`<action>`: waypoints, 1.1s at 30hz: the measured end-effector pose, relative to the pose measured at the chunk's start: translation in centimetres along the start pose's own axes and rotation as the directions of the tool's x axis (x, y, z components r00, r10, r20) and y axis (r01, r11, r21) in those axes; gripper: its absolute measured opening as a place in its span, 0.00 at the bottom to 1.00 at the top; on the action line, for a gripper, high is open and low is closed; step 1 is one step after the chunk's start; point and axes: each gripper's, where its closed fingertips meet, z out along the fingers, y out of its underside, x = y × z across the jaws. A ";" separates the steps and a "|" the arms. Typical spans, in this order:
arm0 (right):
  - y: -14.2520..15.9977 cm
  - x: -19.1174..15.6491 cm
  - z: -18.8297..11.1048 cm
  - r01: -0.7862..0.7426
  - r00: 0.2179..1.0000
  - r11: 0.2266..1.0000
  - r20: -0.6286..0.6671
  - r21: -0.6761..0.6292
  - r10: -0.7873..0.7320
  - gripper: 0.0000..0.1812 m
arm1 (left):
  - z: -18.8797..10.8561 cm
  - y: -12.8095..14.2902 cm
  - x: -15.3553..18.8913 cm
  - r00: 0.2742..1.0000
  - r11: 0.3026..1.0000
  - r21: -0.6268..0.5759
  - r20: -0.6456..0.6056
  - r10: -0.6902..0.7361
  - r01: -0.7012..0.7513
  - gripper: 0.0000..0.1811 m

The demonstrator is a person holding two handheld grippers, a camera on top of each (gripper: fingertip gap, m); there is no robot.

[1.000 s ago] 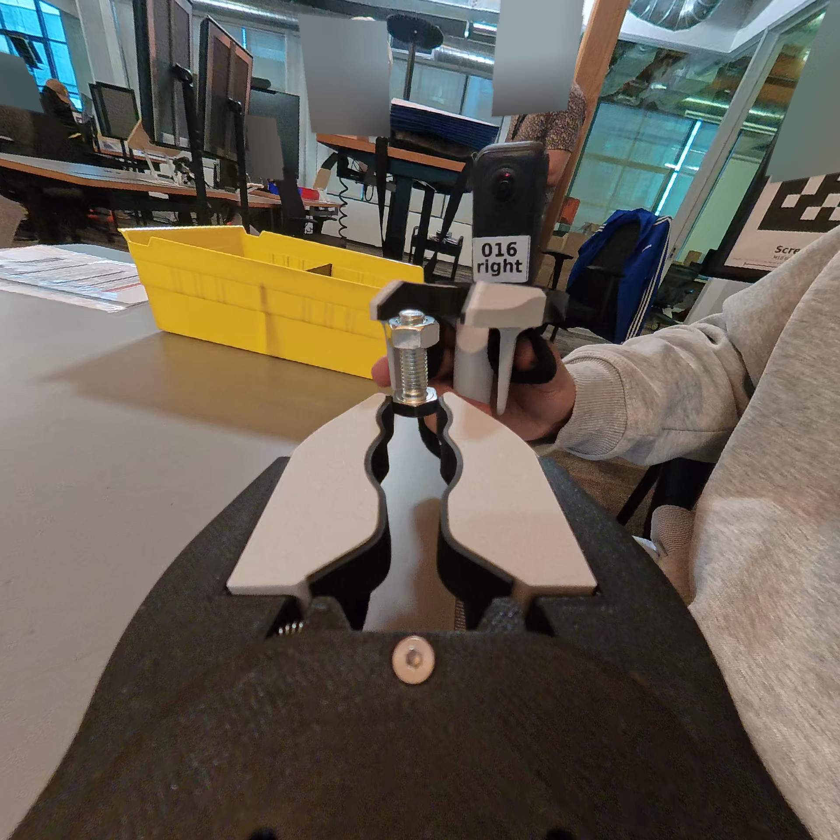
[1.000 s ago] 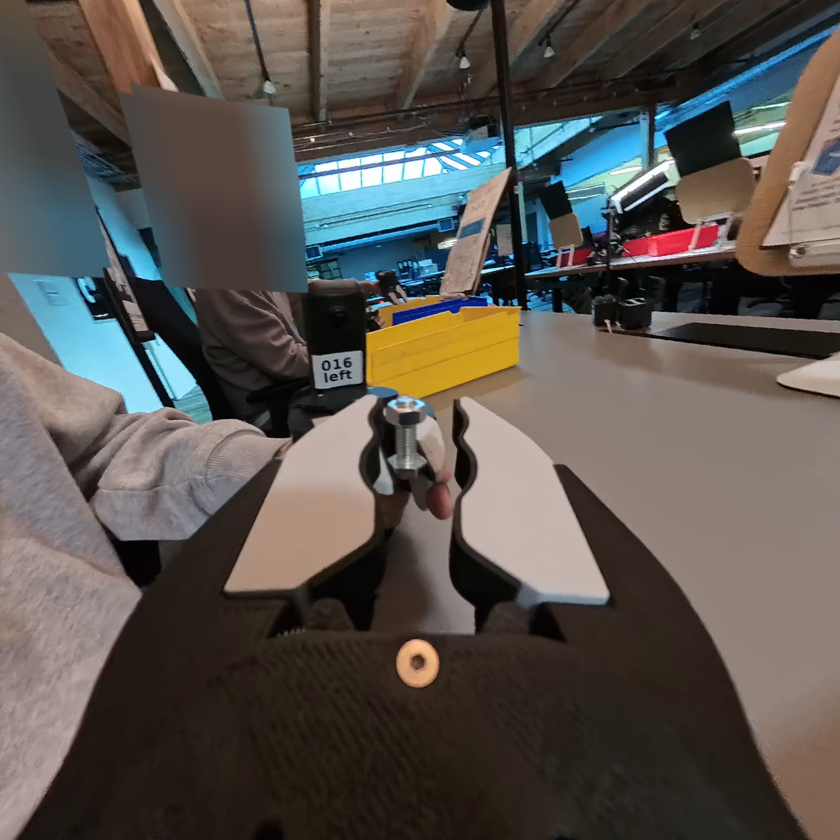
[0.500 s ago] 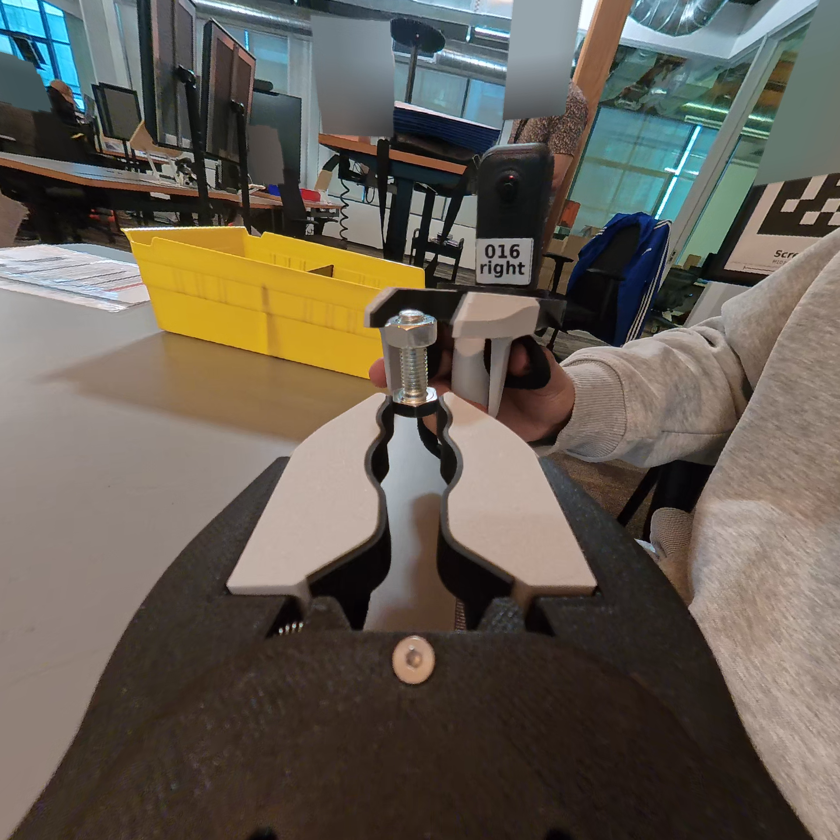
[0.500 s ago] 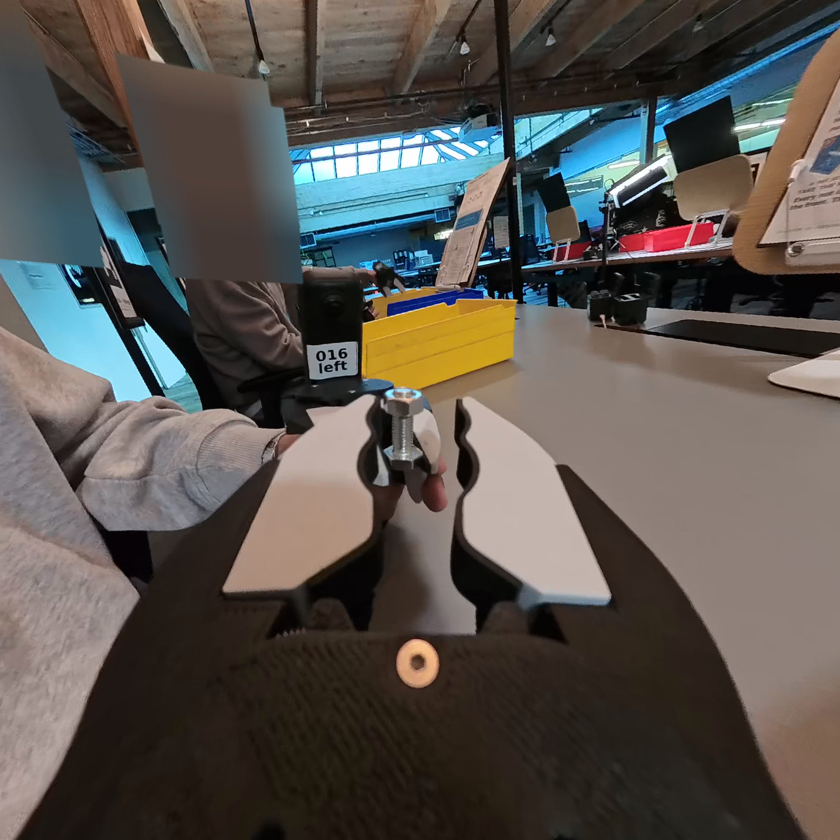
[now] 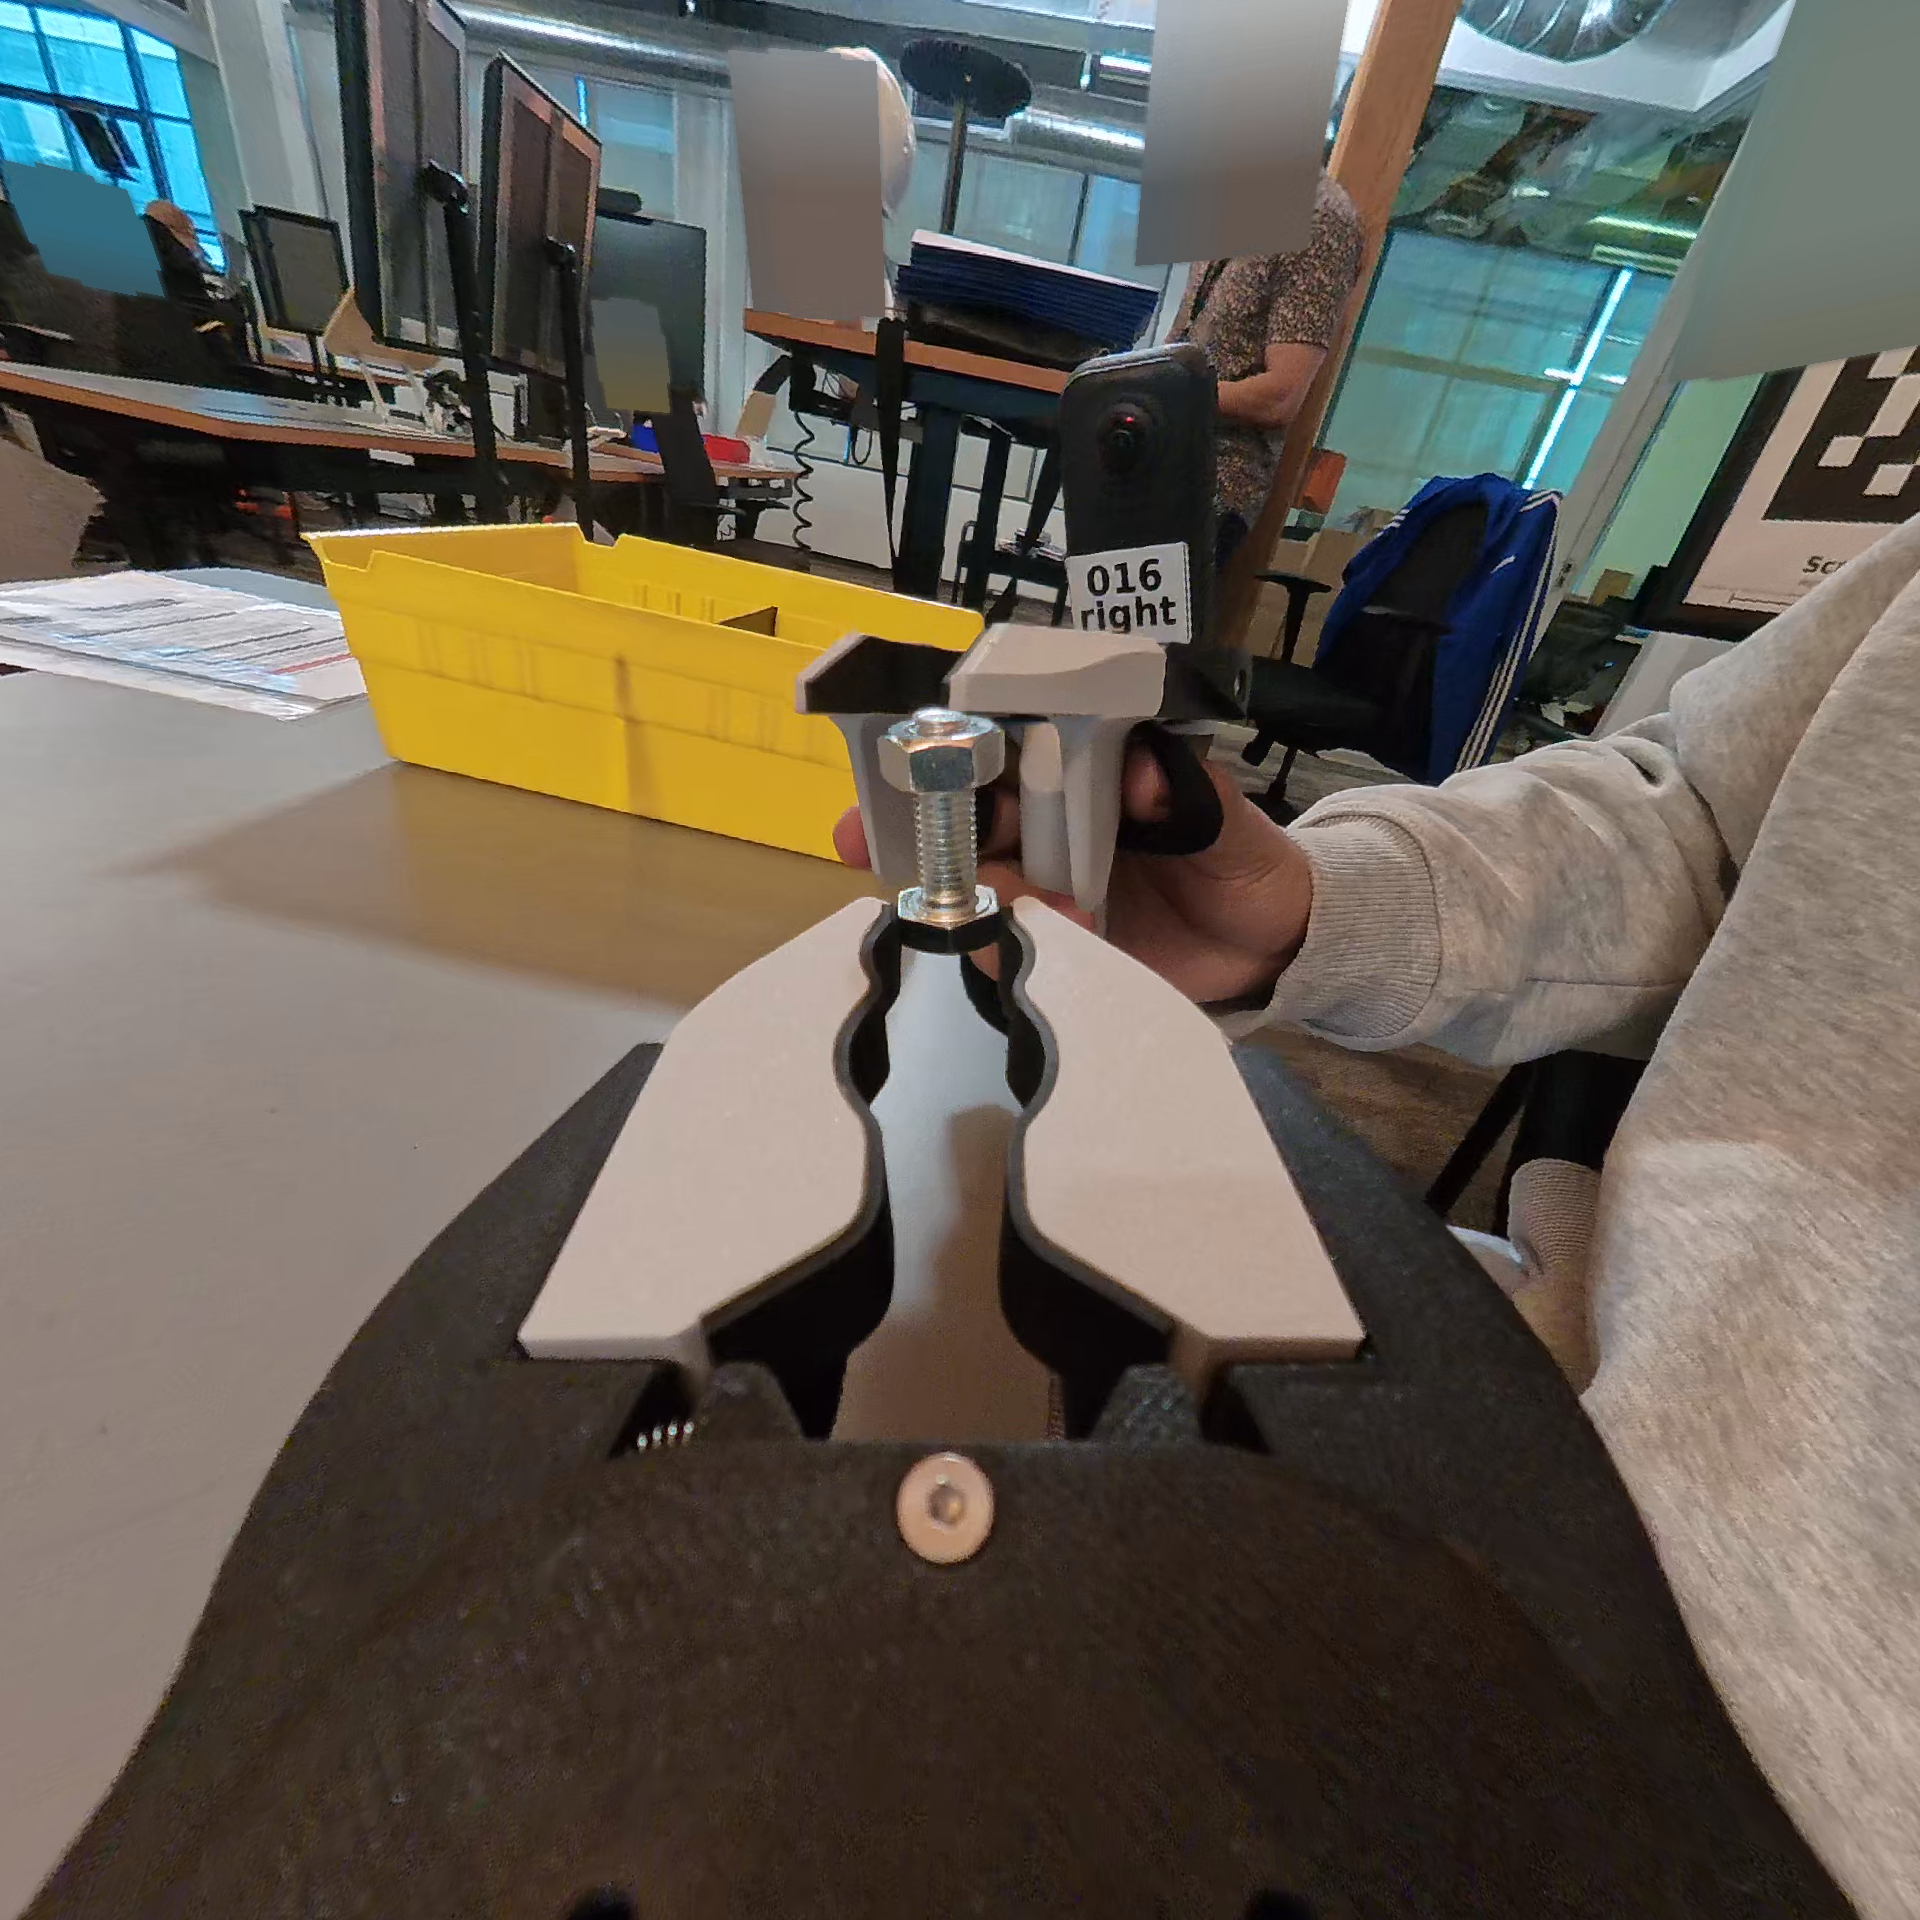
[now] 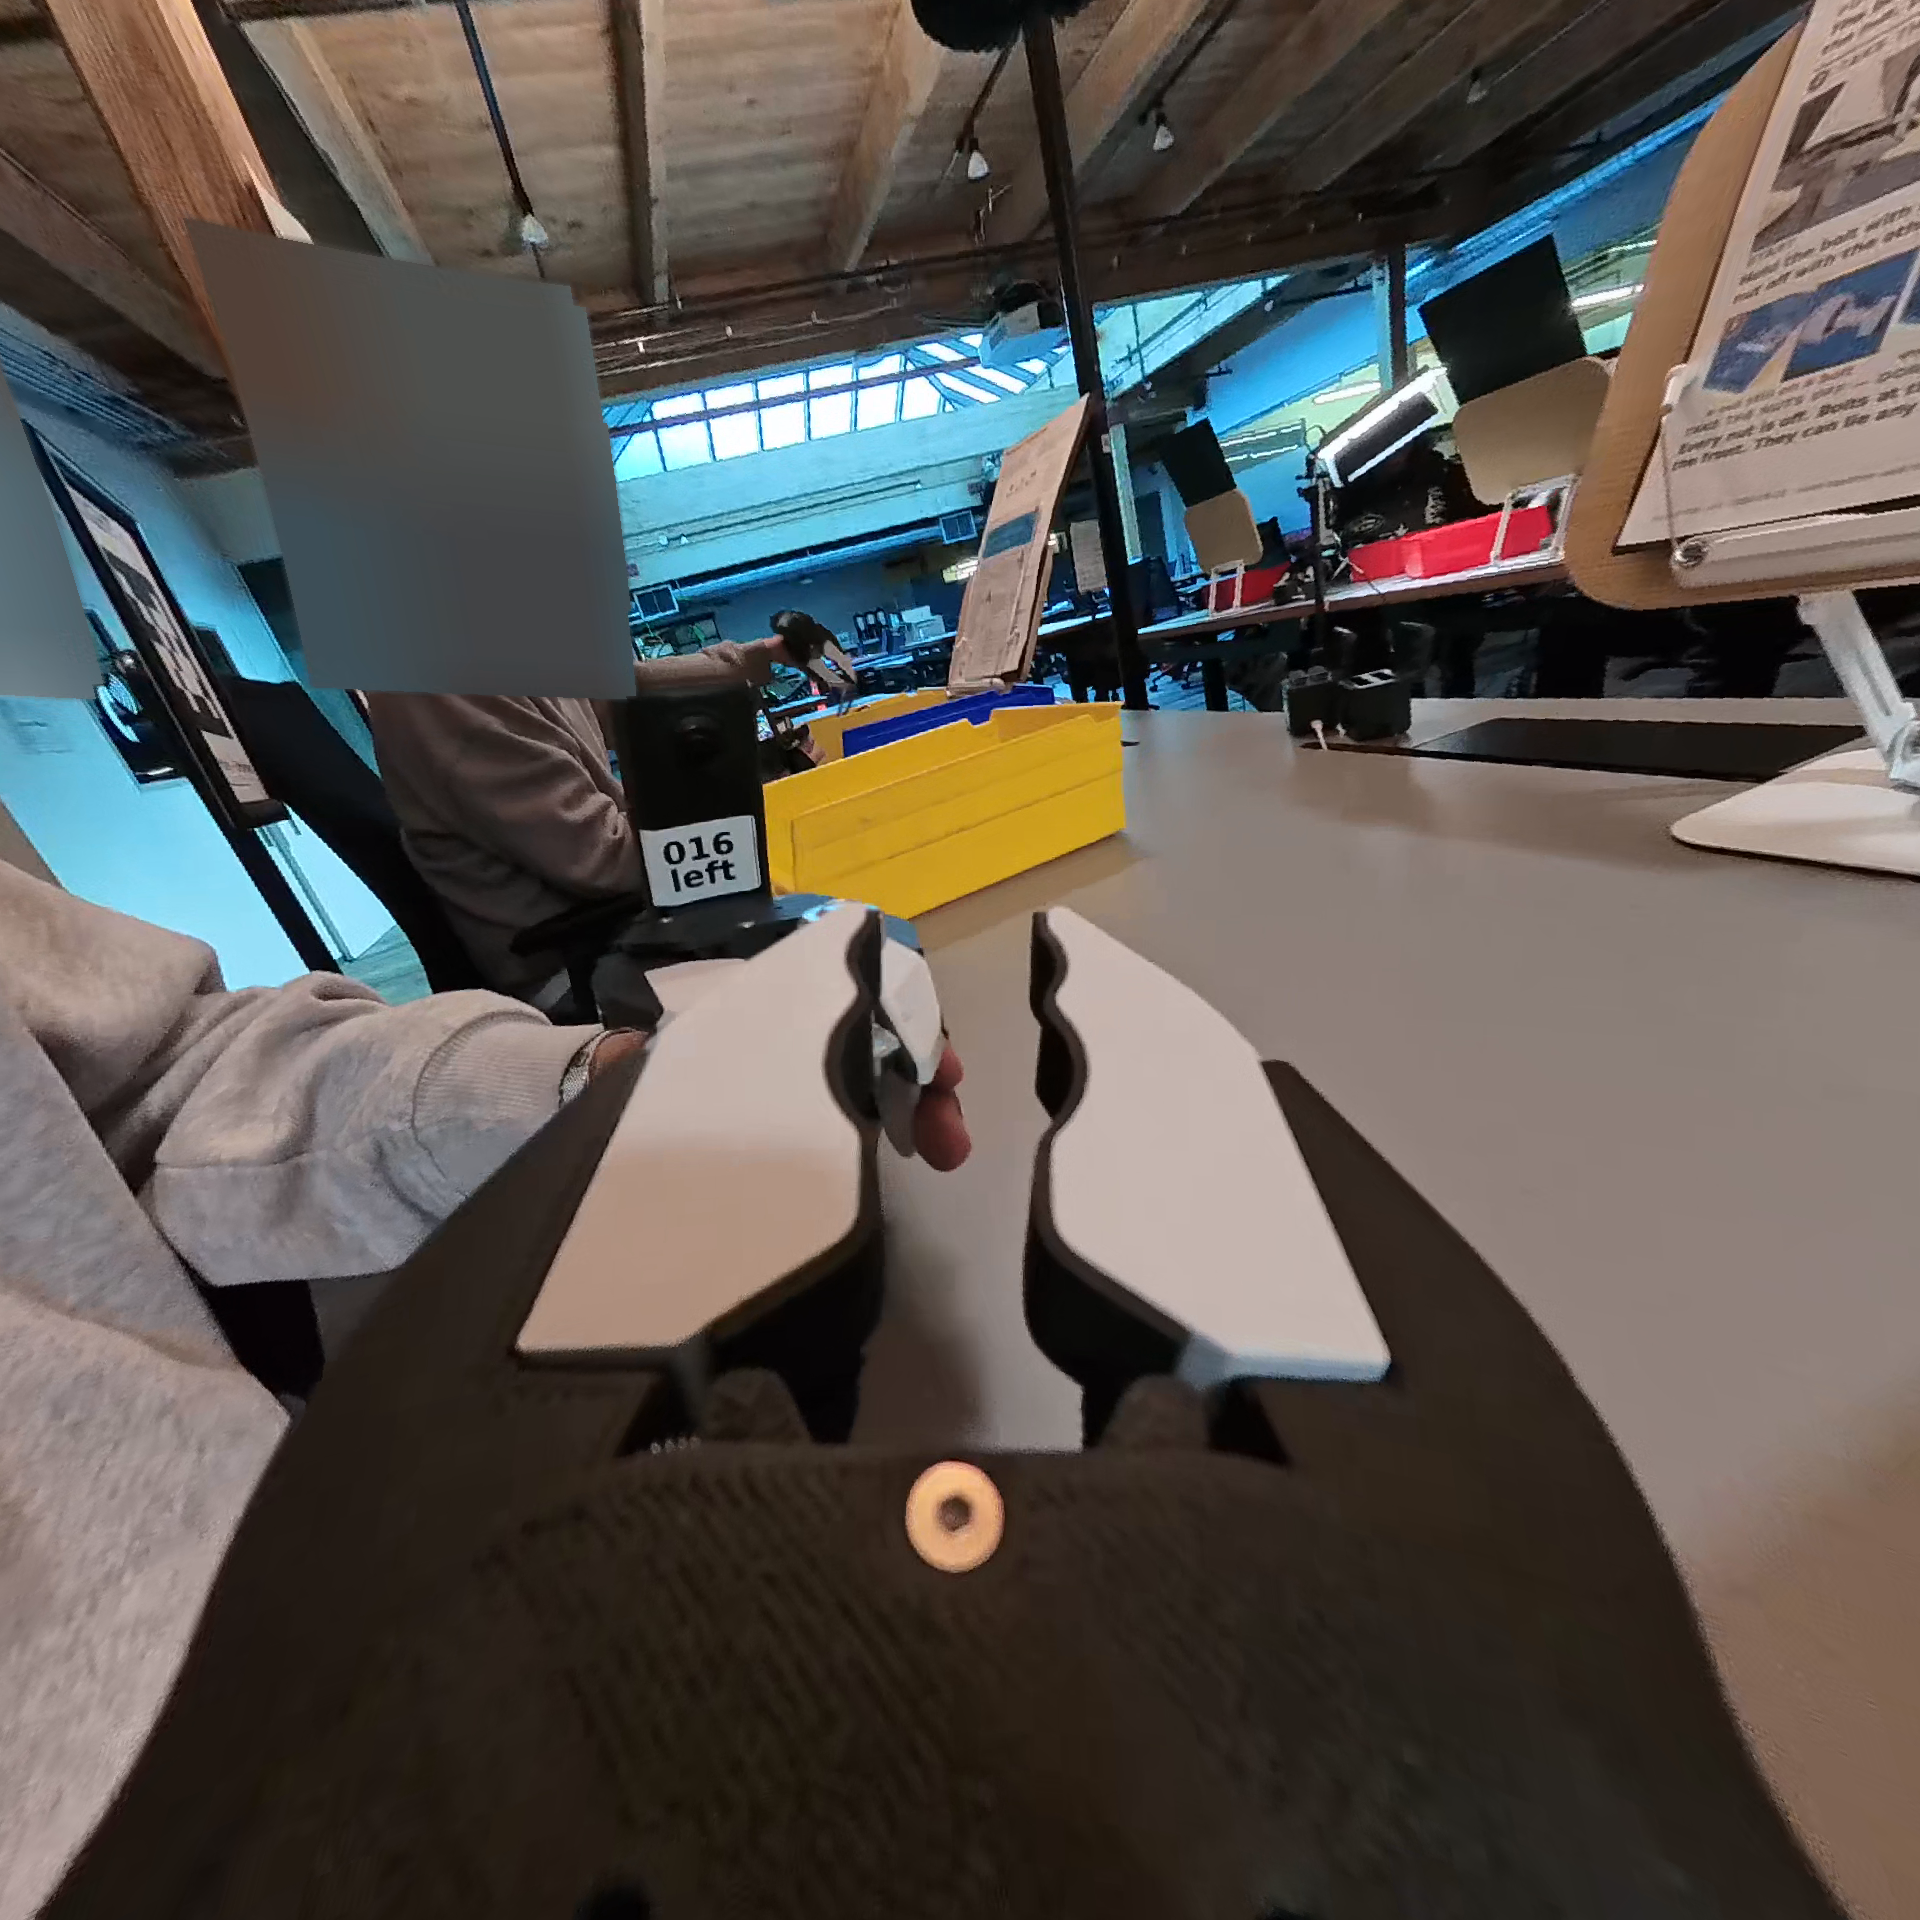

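Note:
A silver bolt [image 5: 940,831] stands upright with a hex nut [image 5: 940,758] at its top. My left gripper [image 5: 943,920] is shut on the bolt's hex base and holds it above the grey table [image 5: 260,1039]. My right gripper [image 6: 951,935] is open and empty. It faces the left one, and its grey fingers [image 5: 1070,810] stand just behind and beside the nut. I cannot tell whether they touch it. In the right wrist view my left finger hides nearly all of the bolt; only a glint [image 6: 883,1039] shows beside the left gripper's finger [image 6: 914,1008].
A yellow bin [image 5: 582,665] sits on the table behind the grippers, with a blue bin [image 6: 935,717] beyond it. Papers [image 5: 177,634] lie far left. A document stand with a white base [image 6: 1808,810] and a black mat [image 6: 1642,743] are at the right. A seated person's grey sleeves frame both views. Spacing between my two grippers at the tips: around 4 centimeters.
My right gripper has shifted sideways, so the bolt now sits behind its left finger instead of in the gap. The left gripper still holds the bolt upright.

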 end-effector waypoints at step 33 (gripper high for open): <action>-5.6 6.7 0.7 -0.208 0.958 0.947 -0.144 0.244 0.247 0.18 | -0.1 -3.6 -9.7 0.891 0.993 0.117 0.454 -0.029 -0.027 0.10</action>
